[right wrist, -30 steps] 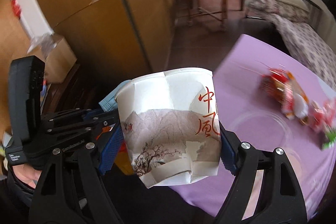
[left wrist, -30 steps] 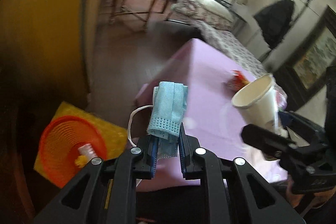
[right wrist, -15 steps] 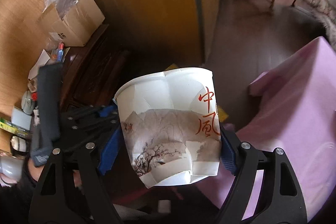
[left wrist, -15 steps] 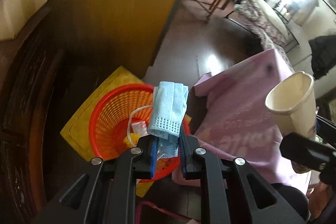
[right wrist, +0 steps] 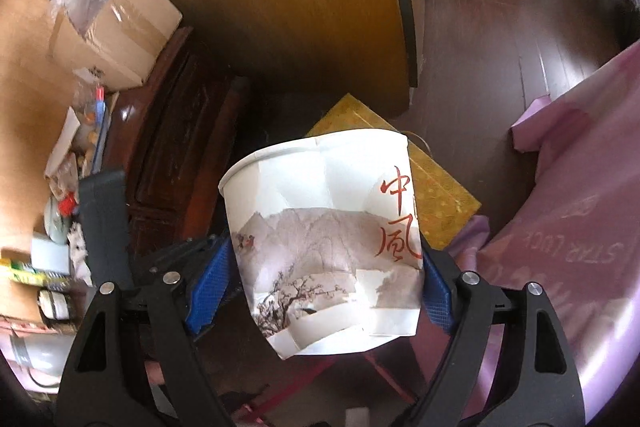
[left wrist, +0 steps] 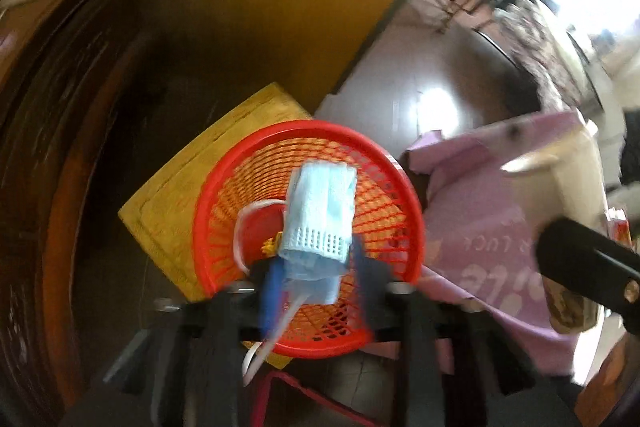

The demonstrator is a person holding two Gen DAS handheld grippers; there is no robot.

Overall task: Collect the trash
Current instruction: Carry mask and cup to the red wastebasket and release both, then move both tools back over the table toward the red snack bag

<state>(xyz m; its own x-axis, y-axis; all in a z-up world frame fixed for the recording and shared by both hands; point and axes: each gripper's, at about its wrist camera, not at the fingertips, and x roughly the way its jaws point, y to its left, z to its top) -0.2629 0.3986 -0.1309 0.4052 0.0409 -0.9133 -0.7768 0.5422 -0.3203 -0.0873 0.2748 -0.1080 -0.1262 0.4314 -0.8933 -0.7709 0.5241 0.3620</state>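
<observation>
My left gripper [left wrist: 316, 267] has spread its jaws wider than the folded blue face mask [left wrist: 320, 215], which hangs between them right over the red mesh waste basket [left wrist: 224, 187] on the floor. The frame is blurred, so I cannot tell if the mask still touches a pad. Small trash lies in the basket bottom. My right gripper [right wrist: 326, 283] is shut on a crumpled white paper cup [right wrist: 324, 239] with an ink landscape and red characters, held upright above the floor. That cup also shows at the right of the left wrist view [left wrist: 560, 179].
The basket stands on a yellow mat [left wrist: 168, 203] beside a wooden cabinet [right wrist: 280, 7]. A table with a purple cloth [right wrist: 580, 227] is on the right. A dark wooden sideboard [right wrist: 168, 155] with a cardboard box [right wrist: 112, 27] and clutter is on the left.
Both grippers swung from the purple table down to the floor by the cabinet. The left one is now over the red basket and its jaws have opened around the mask.
</observation>
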